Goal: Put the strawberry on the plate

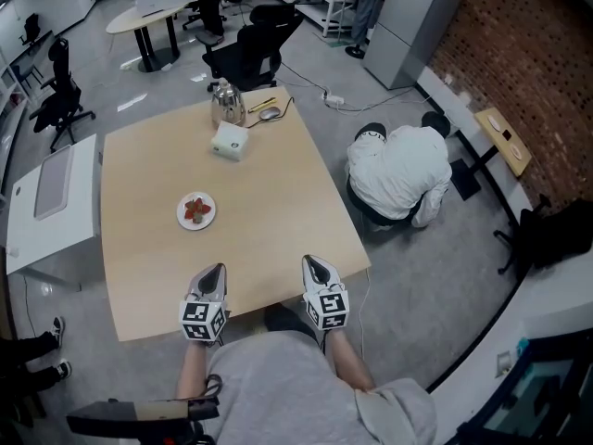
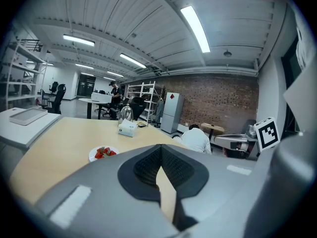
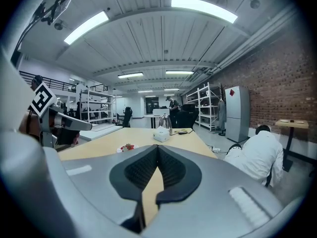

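Red strawberries (image 1: 195,209) already lie on the small round white plate (image 1: 182,218), mid-left on the light wooden table (image 1: 278,184). The 2 tools, left gripper (image 1: 215,269) and right gripper (image 1: 310,261), are both clenched and empty at the near edge, well apart from the plate. The task looks done, so nothing further seems needed.

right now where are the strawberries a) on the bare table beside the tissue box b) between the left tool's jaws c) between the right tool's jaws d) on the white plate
D: the strawberries lie on the white plate, and the left tool and right tool are both shut with nothing in them.
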### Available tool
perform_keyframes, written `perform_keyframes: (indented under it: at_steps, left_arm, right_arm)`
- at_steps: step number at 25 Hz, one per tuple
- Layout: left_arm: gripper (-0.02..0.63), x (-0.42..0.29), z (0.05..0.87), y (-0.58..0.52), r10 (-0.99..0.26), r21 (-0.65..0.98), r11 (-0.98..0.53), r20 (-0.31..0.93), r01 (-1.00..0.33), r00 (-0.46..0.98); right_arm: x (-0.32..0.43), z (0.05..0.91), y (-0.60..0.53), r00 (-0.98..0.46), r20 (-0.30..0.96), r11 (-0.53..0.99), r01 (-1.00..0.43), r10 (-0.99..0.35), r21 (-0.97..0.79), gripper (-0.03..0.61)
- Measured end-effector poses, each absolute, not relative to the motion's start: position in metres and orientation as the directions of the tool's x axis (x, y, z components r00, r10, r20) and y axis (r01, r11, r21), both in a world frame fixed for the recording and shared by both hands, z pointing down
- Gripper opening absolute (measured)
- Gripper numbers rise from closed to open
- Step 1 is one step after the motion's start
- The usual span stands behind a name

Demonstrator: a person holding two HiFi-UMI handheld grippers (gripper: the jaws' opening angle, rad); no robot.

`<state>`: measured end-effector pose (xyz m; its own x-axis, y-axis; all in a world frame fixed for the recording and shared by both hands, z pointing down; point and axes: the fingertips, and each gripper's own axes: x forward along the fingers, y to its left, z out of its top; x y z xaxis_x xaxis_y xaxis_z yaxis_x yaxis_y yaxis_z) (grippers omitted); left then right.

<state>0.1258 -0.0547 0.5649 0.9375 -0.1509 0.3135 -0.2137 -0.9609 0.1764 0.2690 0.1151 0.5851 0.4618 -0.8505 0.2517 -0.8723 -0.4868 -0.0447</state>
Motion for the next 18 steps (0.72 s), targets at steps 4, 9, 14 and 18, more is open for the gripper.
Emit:
perform_keyframes:
  at_steps: [4, 9, 14, 18]
  left_arm:
    - [0.02, 0.1257, 0.5665, -0.0555, -0.156, 0.178, -0.959, 0.314, -0.219, 0.937]
    - [0.02, 0.123, 0.5676, -0.0573, -0.155, 0.182, -0.958, 0.318, -0.221, 0.935]
    - [0.02, 0.1233, 0.5692, -0.0586, -0.157, 0.183, -0.958, 0.319, -0.223, 0.935]
    - [0.02, 0.1212, 0.5703, -0.0618, -0.158, 0.186, -0.956, 0.319, -0.225, 0.934]
  right_arm:
    - [0.2694, 0.5872, 0.1146, 0.457, 0.253, -0.483, -0.874, -0.853, -0.049, 0.006]
    - [0.2663, 0.5878, 0.1117, 0.452, 0.259, -0.479, -0.876, -0.854, -0.049, 0.006]
    - [0.2668, 0.5894, 0.1094, 0.448, 0.26, -0.475, -0.879, -0.856, -0.049, 0.006]
    - [0.2655, 0.59, 0.1059, 0.445, 0.259, -0.471, -0.881, -0.857, -0.048, 0.006]
